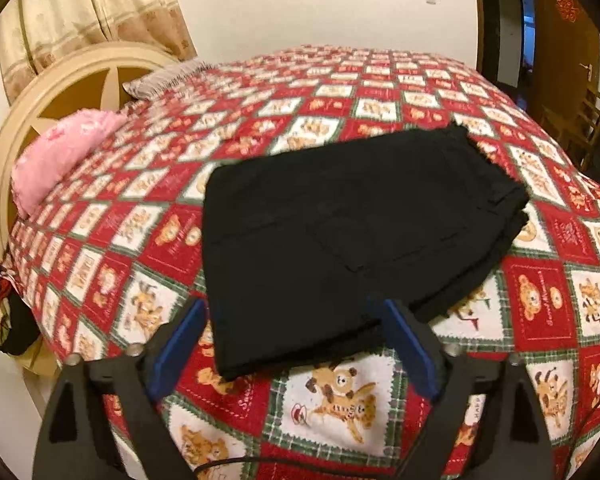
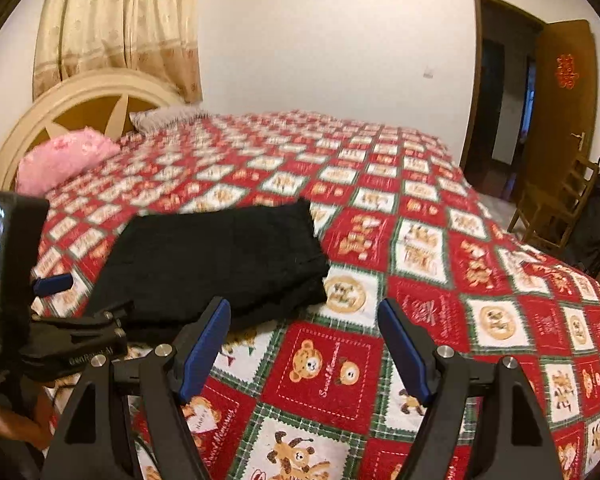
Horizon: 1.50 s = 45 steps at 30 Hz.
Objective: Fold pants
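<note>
The pants (image 1: 352, 224) are lying folded on the bed (image 1: 340, 400), at twelve o'clock from the released left gripper (image 1: 296, 344); the right gripper (image 2: 304, 344), also released, is hanging farther off.

Folded black pants (image 2: 220, 256) on bear-print bedspread (image 2: 420, 240), right tool (image 2: 304, 312) open above bedspread

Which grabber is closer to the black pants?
Left. The left gripper hovers open right at the near edge of the folded black pants. The right gripper hangs open over bare bedspread, off to their right.
</note>
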Each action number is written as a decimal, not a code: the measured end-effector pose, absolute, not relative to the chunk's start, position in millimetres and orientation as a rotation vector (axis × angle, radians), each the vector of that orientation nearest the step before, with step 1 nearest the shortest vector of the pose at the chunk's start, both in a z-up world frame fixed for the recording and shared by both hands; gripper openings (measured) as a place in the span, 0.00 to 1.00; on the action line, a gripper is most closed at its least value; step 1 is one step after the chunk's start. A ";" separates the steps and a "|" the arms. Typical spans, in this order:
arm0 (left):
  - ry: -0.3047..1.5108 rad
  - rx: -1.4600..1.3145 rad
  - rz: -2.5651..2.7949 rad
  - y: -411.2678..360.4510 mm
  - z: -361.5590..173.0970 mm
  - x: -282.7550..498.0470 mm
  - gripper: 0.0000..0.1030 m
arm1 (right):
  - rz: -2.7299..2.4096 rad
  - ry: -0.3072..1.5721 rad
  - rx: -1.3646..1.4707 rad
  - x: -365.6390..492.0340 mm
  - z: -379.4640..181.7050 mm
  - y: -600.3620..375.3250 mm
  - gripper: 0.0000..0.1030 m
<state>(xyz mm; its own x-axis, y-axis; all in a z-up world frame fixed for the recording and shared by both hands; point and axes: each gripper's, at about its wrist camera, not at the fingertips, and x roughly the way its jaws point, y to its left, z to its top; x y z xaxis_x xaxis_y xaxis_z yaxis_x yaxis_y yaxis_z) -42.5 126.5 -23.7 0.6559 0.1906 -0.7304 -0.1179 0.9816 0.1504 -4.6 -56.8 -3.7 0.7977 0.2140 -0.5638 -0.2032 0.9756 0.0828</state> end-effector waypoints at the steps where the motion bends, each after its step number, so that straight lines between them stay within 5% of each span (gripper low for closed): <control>1: 0.820 0.102 0.179 124.9 -19.6 -45.7 0.95 | 0.218 0.592 0.029 -8.9 0.6 -59.6 0.75; 23: 0.671 0.052 0.160 115.3 34.8 -86.2 1.00 | 0.136 0.362 0.144 -71.1 56.3 -93.6 0.75; 45: 0.614 0.074 0.220 117.6 47.5 -91.8 1.00 | 0.127 0.336 0.156 -82.0 58.3 -97.6 0.75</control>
<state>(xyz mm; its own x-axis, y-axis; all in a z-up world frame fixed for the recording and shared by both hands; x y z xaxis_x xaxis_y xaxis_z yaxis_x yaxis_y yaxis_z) -91.8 117.6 47.5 0.7950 0.2268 -0.5627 -0.1832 0.9739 0.1336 -82.0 -97.6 58.3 0.9363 0.1493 -0.3180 -0.0974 0.9800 0.1734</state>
